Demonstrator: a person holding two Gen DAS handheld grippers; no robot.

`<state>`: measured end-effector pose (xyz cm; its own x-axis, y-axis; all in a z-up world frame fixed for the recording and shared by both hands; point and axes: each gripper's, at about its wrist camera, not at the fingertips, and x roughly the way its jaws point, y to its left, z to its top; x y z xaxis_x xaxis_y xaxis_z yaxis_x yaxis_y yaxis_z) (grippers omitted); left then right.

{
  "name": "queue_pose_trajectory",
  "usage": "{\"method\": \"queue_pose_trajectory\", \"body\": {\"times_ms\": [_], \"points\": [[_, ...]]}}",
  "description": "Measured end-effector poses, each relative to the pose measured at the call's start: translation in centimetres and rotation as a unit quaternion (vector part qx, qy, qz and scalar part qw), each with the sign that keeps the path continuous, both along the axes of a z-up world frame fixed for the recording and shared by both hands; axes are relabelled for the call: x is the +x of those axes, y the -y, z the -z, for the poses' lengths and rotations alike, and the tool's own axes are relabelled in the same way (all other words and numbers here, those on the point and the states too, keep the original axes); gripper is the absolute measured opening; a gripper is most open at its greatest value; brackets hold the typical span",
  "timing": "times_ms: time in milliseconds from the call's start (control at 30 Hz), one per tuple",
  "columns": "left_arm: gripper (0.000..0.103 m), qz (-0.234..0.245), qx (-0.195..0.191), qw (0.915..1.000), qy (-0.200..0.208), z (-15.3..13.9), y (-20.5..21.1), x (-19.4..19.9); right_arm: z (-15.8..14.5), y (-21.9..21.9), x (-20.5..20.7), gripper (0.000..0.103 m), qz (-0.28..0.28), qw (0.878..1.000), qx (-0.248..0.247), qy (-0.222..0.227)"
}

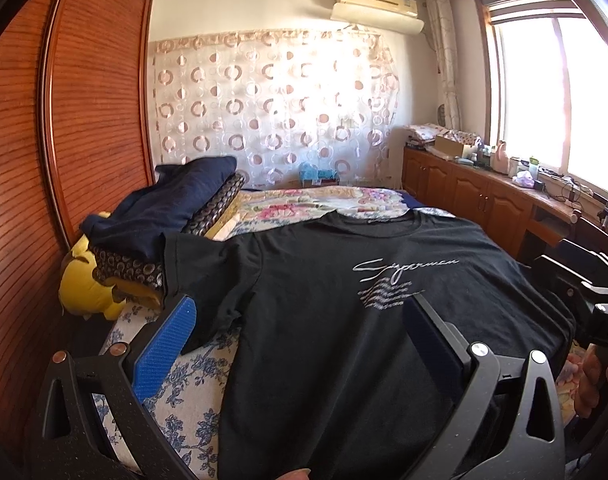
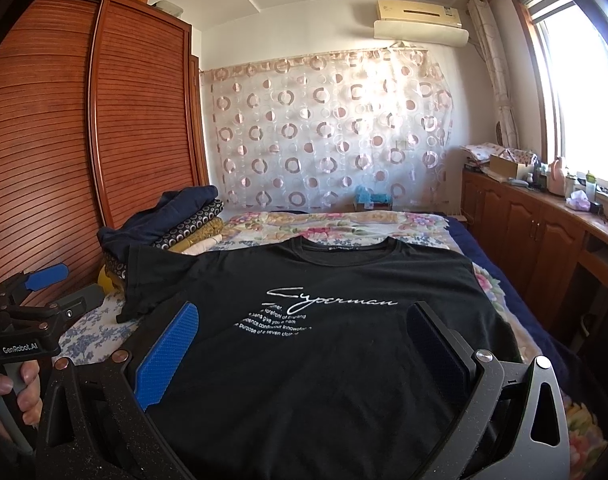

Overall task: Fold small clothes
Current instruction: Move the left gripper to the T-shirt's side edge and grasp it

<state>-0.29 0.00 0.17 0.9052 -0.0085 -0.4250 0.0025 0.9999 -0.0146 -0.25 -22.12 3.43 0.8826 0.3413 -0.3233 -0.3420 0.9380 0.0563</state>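
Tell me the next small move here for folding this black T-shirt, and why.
Probably lower the left hand-held gripper onto the left sleeve and pinch it to fold inward. The black T-shirt lies flat, print up, on the bed; nothing is folded yet. Both the left and the right hand-held gripper are open and empty above it, and that sleeve sticks out sideways nearest the left blue pad.

A black T-shirt (image 2: 324, 344) lying ahead of the right claw, between its spread fingers, bears white script reading "Superman" above small, only partly legible lines such as "give you a", while the other gripper's body (image 2: 19, 348), to the claw's left, is labelled "GenRobot.AI".
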Motion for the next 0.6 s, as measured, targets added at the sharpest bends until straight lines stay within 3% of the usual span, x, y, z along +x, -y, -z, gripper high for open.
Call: {"method": "queue_pose_trajectory", "body": {"times_ms": [600], "points": [[0.103,-0.063,-0.007,0.9963,-0.058,4.3,-8.9,3.8,2.8,-3.0,5.9,0.103,-0.057,0.997,-0.042,-0.017]]}}
